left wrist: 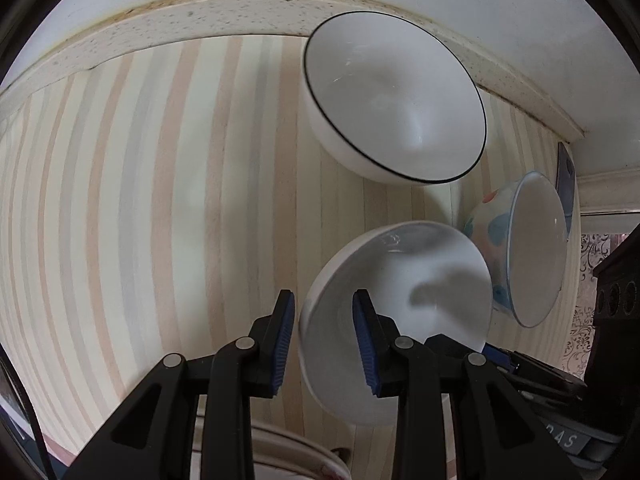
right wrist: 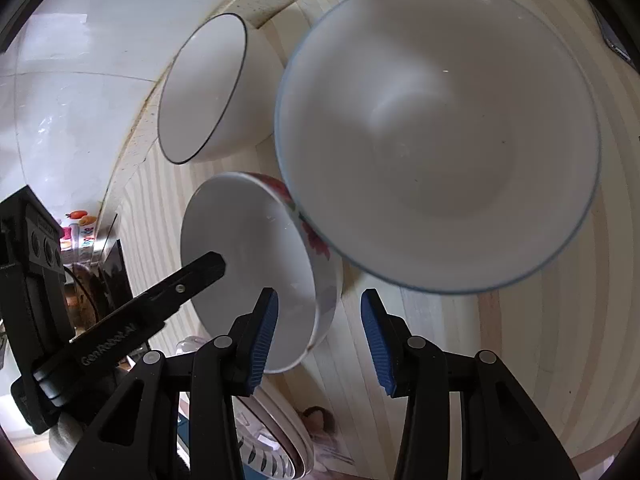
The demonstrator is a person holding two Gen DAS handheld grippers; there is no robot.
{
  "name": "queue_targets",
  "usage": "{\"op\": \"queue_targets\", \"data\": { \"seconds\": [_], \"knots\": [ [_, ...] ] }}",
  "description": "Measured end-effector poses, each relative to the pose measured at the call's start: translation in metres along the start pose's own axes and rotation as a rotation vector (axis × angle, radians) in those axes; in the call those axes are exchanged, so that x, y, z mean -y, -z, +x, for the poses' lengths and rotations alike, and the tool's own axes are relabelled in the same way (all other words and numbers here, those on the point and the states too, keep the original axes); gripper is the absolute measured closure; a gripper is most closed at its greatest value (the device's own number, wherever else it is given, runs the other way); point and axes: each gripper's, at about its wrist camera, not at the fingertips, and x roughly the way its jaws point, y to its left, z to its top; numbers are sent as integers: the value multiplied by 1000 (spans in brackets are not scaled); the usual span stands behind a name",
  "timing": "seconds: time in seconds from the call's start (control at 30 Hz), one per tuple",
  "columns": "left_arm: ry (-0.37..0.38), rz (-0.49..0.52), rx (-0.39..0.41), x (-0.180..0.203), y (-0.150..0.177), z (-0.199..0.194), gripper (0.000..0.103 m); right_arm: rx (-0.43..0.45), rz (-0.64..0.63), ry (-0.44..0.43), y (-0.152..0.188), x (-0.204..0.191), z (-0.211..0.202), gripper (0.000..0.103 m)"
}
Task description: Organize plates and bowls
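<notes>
Three bowls stand on a striped mat [left wrist: 160, 200]. A white bowl with a black rim [left wrist: 394, 98] is at the back by the wall; it also shows in the right wrist view [right wrist: 208, 88]. A white bowl with red flowers outside [left wrist: 400, 300] is nearest my left gripper [left wrist: 324, 340], which is open with the bowl's rim between its fingers; the right wrist view shows this bowl [right wrist: 256, 264] too. A dotted bowl with a blue rim [left wrist: 532, 248] fills the right wrist view [right wrist: 440, 136]. My right gripper [right wrist: 320, 340] is open and empty in front of it.
A speckled counter ledge [left wrist: 200, 12] and white tiled wall run behind the mat. A plate edge [left wrist: 280, 452] lies below the left gripper; a plate [right wrist: 272, 440] shows below the right gripper. Dark furniture [left wrist: 616, 300] stands at the right.
</notes>
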Motion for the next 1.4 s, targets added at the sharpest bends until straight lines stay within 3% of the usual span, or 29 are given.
{"op": "queue_targets", "data": {
  "seconds": [0.1,0.17,0.27,0.77,1.07,1.4],
  "knots": [
    [-16,18,21,3,0,0,80,1,2,2,-4,0,2,58],
    [-27,24,29,4,1,0,83,2,-7,6,-3,-3,3,76],
    [-30,32,38,4,0,-2,87,16,-33,53,-1,-7,5,87],
    [-25,84,114,22,36,-42,88,48,-95,95,22,-19,-15,90],
    [4,110,114,42,95,-53,88,68,-130,100,66,-8,-60,89],
    [17,171,73,74,150,-29,88,50,-128,122,124,45,-85,90]
  ]
}}
